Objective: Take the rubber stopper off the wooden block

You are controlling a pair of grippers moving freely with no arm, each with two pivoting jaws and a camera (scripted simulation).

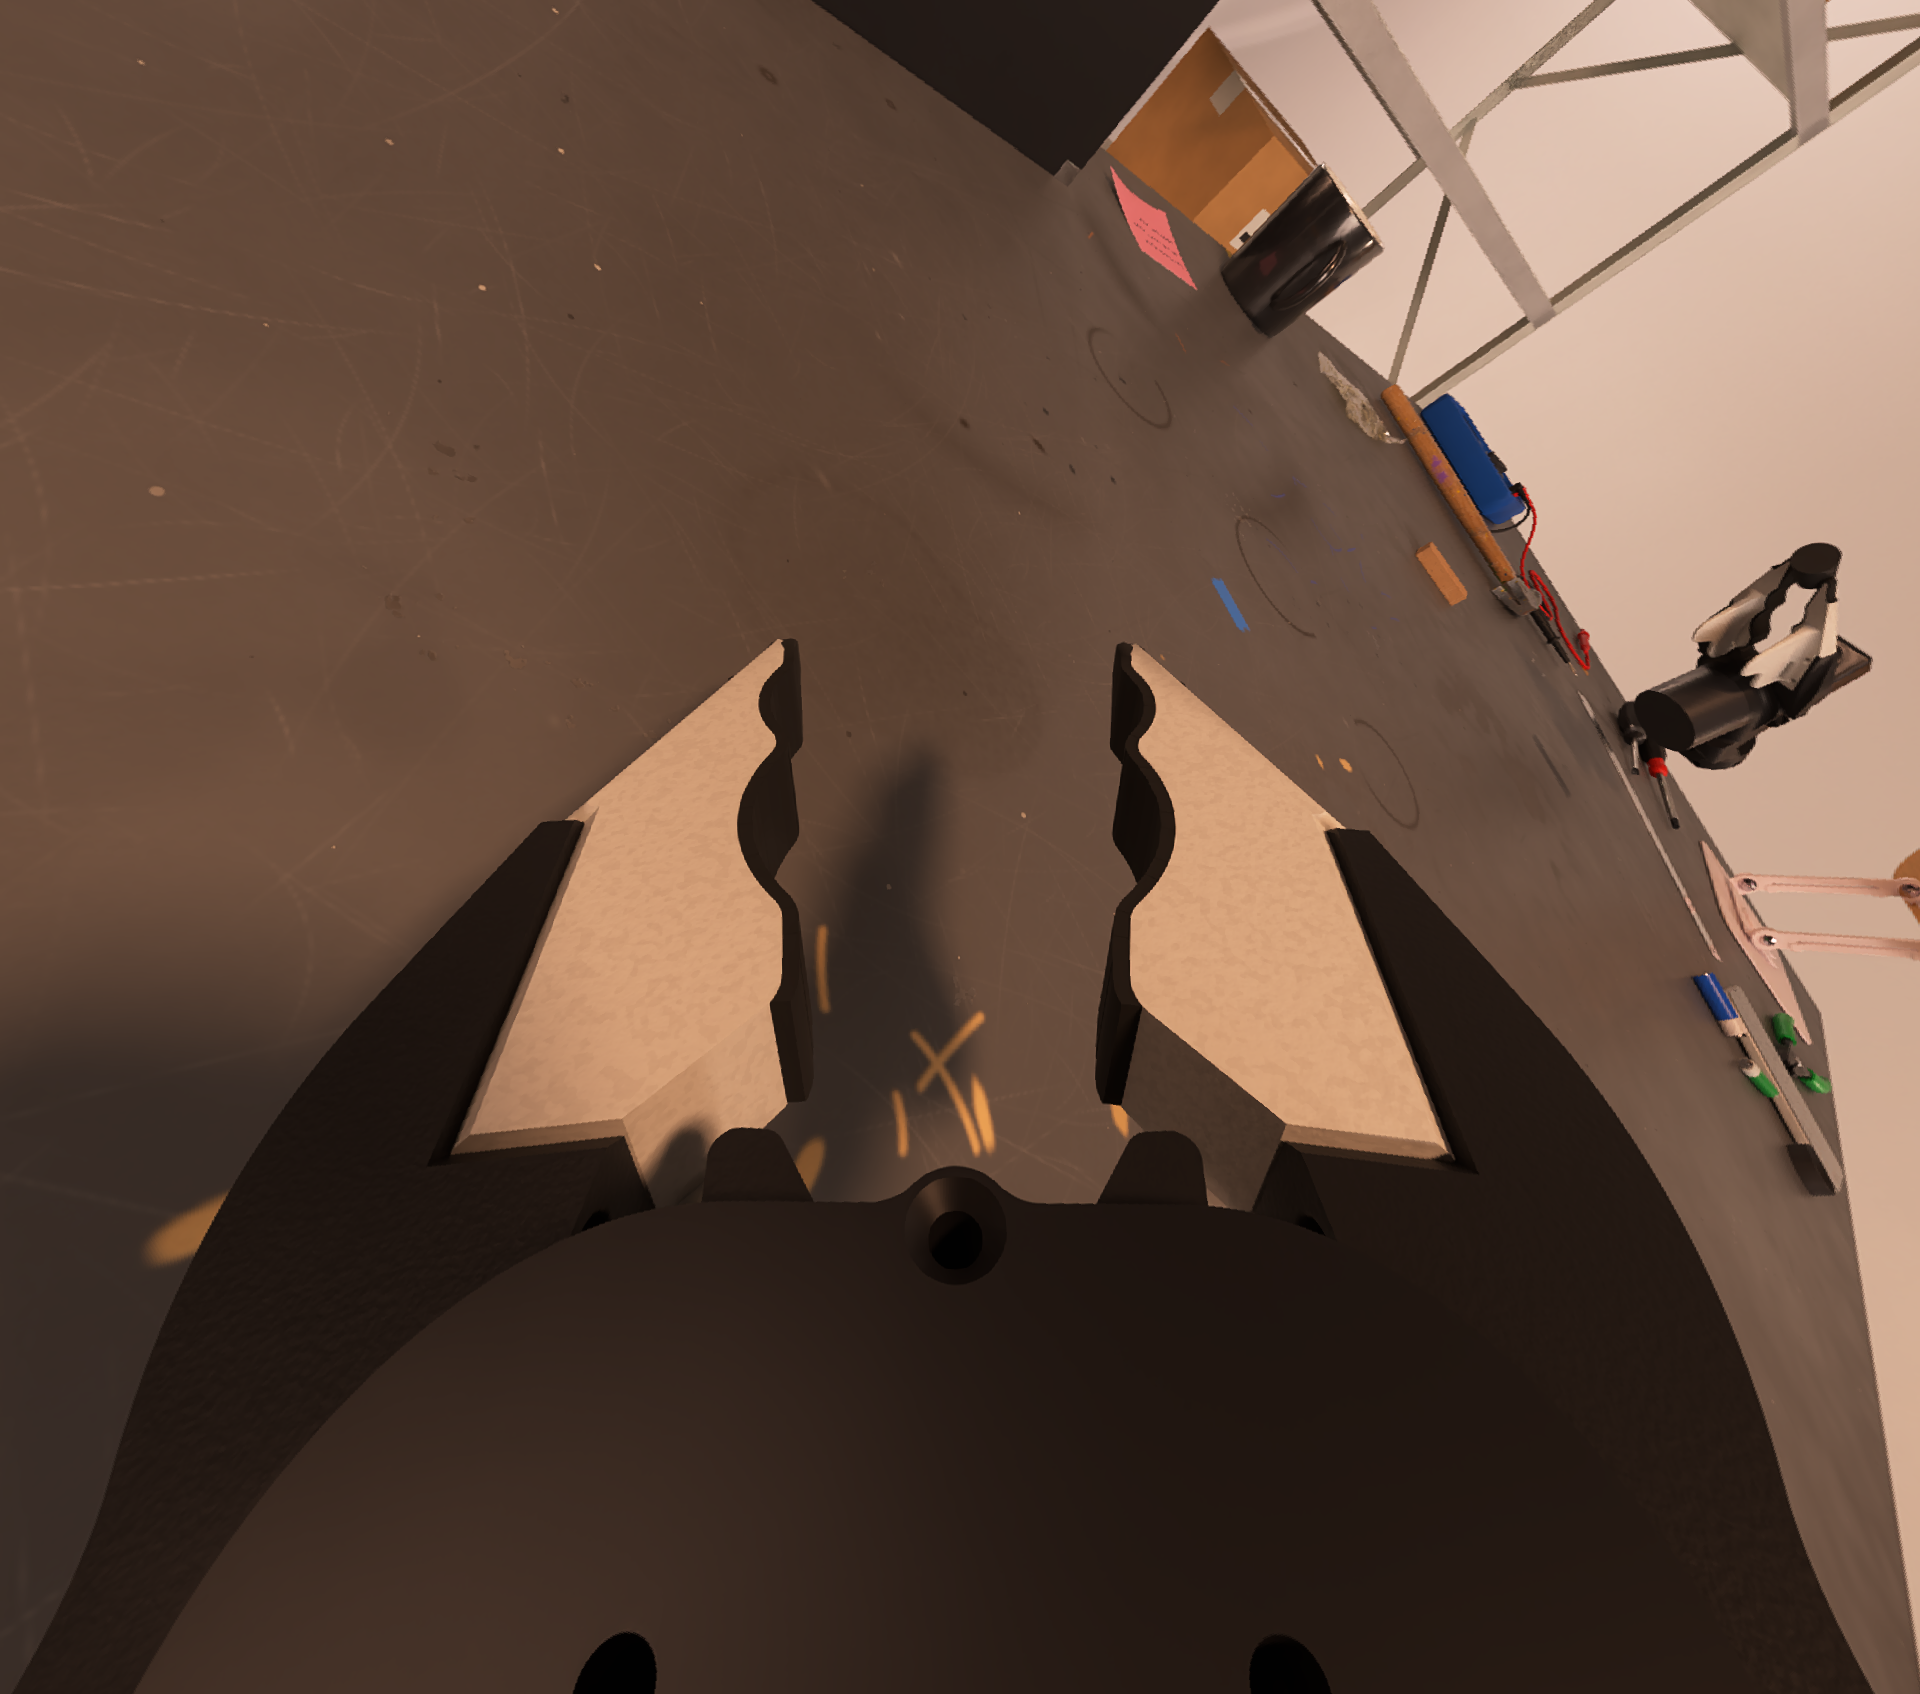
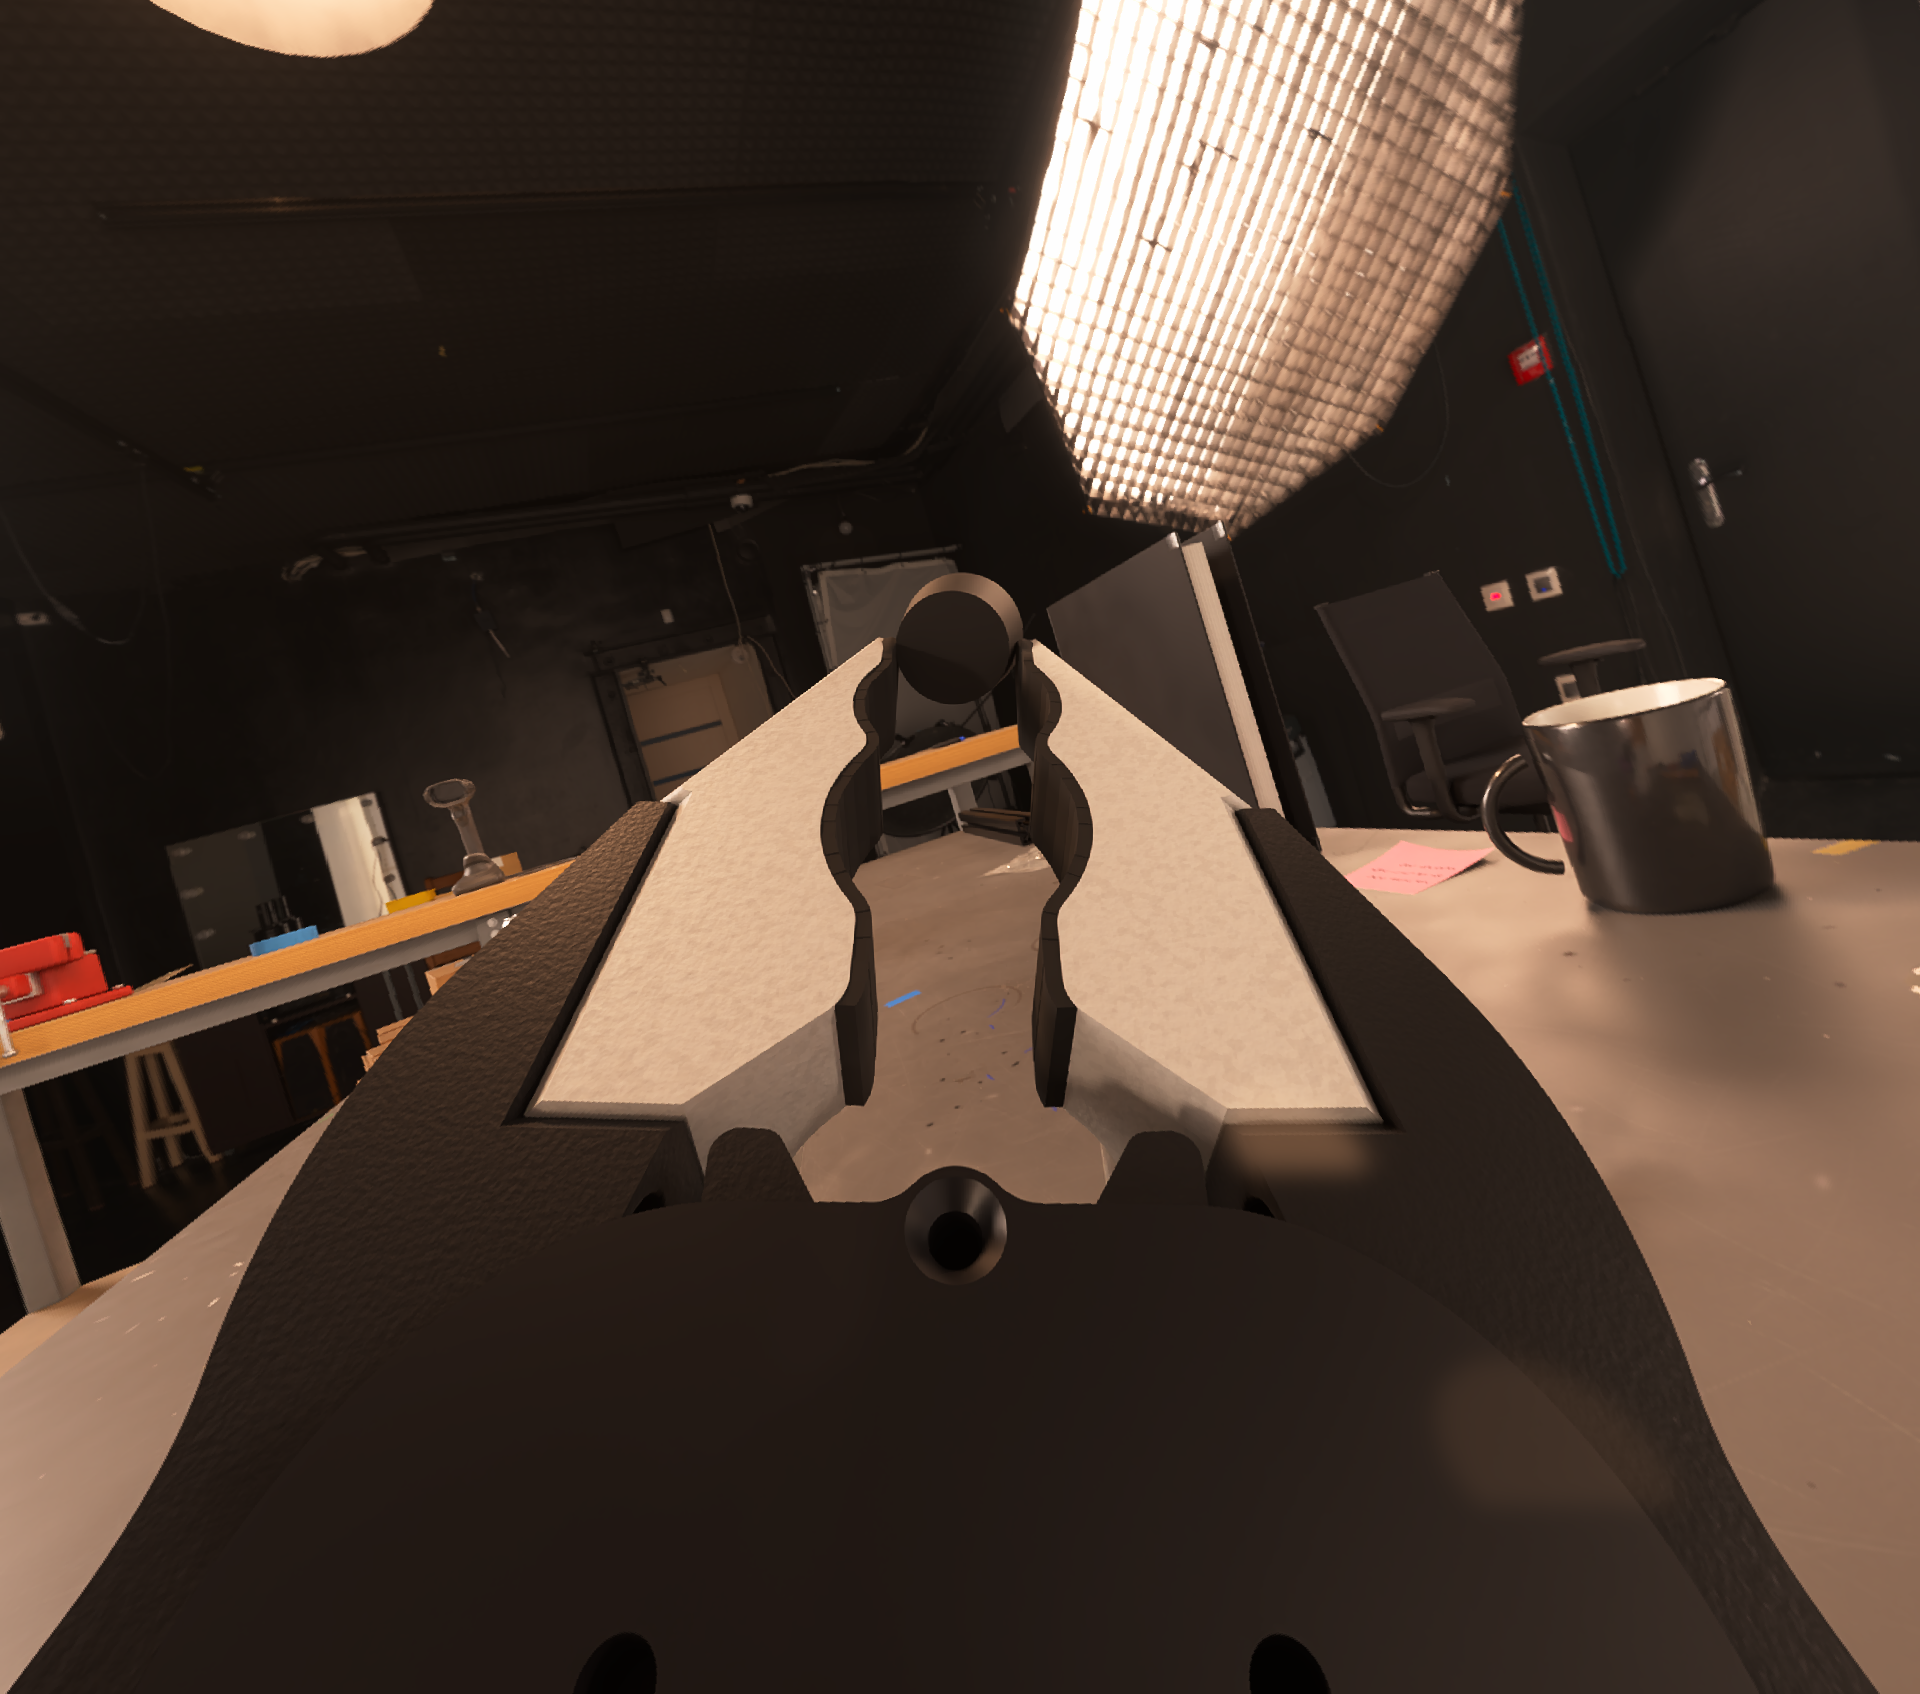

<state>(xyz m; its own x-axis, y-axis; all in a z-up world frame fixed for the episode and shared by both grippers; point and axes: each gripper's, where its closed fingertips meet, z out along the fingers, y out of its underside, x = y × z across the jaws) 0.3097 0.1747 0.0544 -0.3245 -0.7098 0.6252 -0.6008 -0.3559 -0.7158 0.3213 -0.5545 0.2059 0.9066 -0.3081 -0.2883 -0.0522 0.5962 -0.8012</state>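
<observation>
Matt, scuffed grey table (image 1: 520,294), flecked with pale chips and fine scratches. Near its far edge, a glossy black mug (image 2: 1662,803), mirror-like metal sheen, pale inside rim; just beside the mug, a matt pink paper note (image 2: 1418,867). Beyond the mug along that edge, a wooden-handled hammer (image 1: 1449,491) beside a shiny blue plastic case (image 1: 1470,460). Dull, smooth black rubber stopper (image 2: 958,642) pinched at the tips of the right gripper (image 2: 956,657): grainy pebbled black shell, chalky white rough fingers (image 2: 727,917). Same finish on the left gripper (image 1: 956,657).
</observation>
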